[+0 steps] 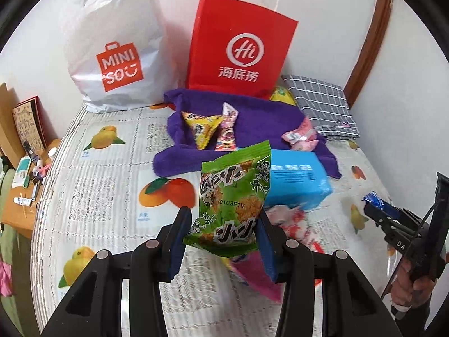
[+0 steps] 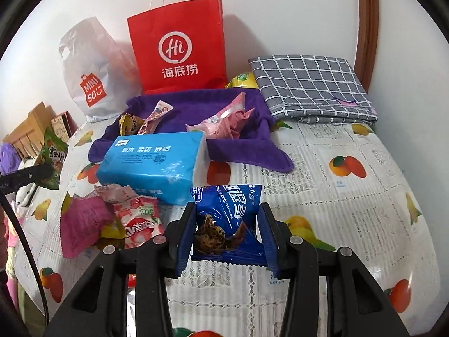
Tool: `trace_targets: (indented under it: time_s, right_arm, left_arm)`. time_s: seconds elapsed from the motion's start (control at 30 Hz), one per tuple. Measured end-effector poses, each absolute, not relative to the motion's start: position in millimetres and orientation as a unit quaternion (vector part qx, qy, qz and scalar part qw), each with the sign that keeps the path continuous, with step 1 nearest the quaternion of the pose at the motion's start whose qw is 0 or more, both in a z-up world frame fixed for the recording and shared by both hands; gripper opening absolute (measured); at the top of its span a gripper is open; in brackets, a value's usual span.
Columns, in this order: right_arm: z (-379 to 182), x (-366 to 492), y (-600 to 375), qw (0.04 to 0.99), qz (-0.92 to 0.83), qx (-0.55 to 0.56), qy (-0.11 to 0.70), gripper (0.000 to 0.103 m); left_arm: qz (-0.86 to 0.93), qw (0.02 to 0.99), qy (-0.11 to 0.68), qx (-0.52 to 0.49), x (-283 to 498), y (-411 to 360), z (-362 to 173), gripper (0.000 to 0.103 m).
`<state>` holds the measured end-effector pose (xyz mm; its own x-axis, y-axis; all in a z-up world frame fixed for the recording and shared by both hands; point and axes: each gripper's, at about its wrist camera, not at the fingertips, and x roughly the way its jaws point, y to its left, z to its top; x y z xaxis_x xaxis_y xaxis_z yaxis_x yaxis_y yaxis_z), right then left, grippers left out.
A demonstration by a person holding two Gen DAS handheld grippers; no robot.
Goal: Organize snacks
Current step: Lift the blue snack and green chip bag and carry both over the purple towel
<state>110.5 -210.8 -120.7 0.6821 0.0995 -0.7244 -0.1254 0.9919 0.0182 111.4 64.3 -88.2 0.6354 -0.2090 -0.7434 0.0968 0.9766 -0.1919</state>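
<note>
You had the left gripper [image 1: 221, 233] clamped on the green packet [image 1: 234, 196] and the right gripper [image 2: 228, 234] on the blue cookie packet [image 2: 227, 219], both held above the near table [image 2: 336, 196]; slick wrappers pinched low could have slipped loose.
</note>
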Motion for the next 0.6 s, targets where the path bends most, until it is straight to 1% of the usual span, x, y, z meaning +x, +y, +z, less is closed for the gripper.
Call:
trace_targets:
  time_s: [0.37,0.6]
  right_arm:
    - [-88.1,90.2,-190.7,0.916,0.076,-0.006,0.395,0.044]
    - [-69.4,92.8,-189.7,0.919,0.049,-0.007,0.392,0.044]
  left_arm:
    - [-0.105,0.907,0.404,-0.049,87.1,23.1,-62.9,0.043]
    - [-0.107,0.91,0.399,-0.039,86.9,12.2,-47.5,0.043]
